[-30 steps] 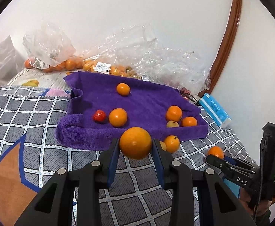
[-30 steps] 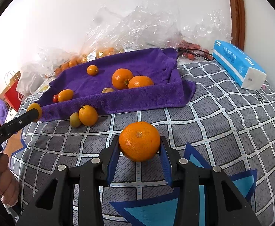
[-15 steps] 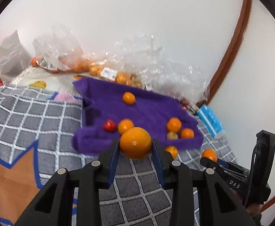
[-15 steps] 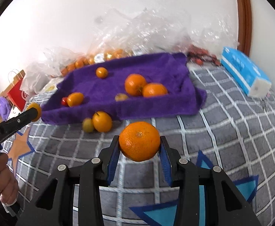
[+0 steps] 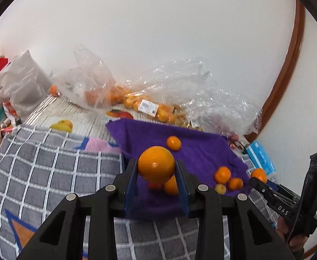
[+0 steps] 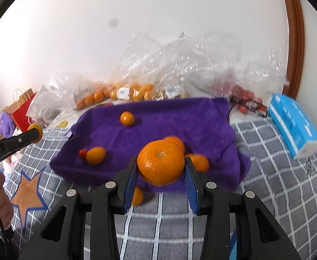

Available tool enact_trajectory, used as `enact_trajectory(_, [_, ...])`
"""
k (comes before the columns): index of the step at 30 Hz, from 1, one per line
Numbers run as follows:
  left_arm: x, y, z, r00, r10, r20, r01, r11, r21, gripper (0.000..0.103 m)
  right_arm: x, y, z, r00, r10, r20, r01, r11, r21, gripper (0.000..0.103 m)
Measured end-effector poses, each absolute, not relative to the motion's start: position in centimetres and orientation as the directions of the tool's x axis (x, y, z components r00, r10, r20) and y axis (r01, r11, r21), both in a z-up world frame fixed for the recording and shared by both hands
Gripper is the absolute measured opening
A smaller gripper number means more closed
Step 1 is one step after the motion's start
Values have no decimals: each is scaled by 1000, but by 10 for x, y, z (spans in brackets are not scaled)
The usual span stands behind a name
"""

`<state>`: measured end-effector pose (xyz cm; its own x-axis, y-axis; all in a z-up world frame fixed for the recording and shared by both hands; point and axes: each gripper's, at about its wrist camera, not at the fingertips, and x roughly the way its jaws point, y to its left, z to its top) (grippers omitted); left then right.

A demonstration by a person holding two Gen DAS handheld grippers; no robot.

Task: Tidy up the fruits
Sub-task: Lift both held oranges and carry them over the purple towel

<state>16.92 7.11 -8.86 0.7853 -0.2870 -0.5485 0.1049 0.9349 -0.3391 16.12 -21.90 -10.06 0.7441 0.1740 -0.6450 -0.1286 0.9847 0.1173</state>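
I carry an orange (image 5: 156, 164) clamped in my left tool (image 5: 156, 173) and a mandarin (image 6: 160, 162) clamped in my right tool (image 6: 160, 173), both raised, the purple towel (image 6: 169, 117) with its sorted fruit lying ahead at twelve o'clock.

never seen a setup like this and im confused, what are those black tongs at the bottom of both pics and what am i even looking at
They are handheld two-finger grippers, one in each of a person's hands, each with a fisheye camera looking along its fingers. So each picture is one gripper's own view.

The left gripper is shut on a smooth orange. The right gripper is shut on a dimpled mandarin.

Ahead, a purple towel lies on a grey checked blanket with small loose oranges and a red fruit on it. Behind are clear plastic fruit bags and, to the right, a blue tissue pack.
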Motion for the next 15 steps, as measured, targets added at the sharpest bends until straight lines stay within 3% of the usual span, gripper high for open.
enact_trajectory(15, [220,25,-126,757,-328,-565,188,938,-292,33,207,-235,-127,767,157,-622,-82,985,149,41])
